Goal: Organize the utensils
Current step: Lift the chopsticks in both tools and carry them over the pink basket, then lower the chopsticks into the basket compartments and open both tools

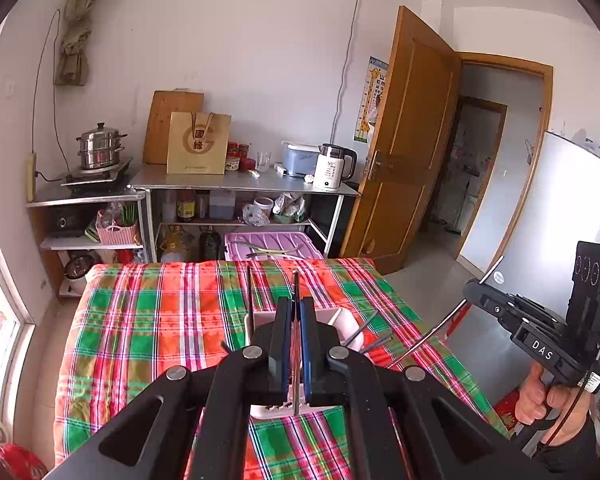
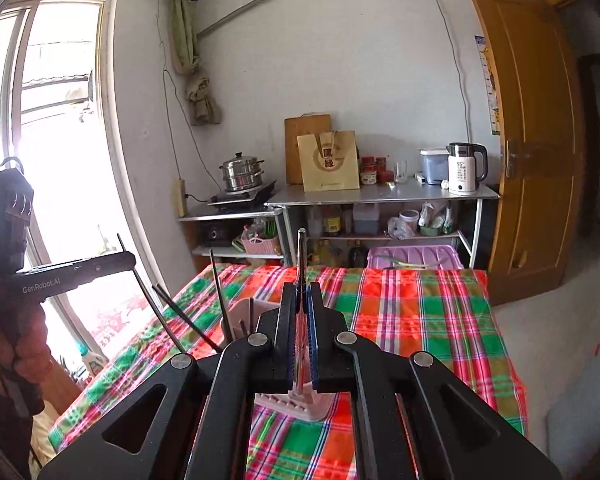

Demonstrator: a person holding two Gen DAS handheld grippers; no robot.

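My left gripper (image 1: 295,307) is shut on a thin dark chopstick (image 1: 295,280) that stands upright between the pads, above a white utensil holder (image 1: 346,322) on the plaid table. Several dark chopsticks (image 1: 366,326) lean in the holder. My right gripper (image 2: 301,294) is shut on a metal utensil handle (image 2: 301,248), held upright over the same holder (image 2: 240,312). The right gripper also shows in the left wrist view (image 1: 470,290), holding a long metal utensil (image 1: 440,328). The left gripper shows in the right wrist view (image 2: 130,258) with its chopstick (image 2: 148,300).
The table (image 1: 148,320) has a red and green plaid cloth. Behind it stand a purple tray (image 1: 272,246) with utensils, a steel shelf unit (image 1: 244,184) with a kettle (image 1: 334,166), and a steamer pot (image 1: 100,146). An open wooden door (image 1: 404,140) is at right.
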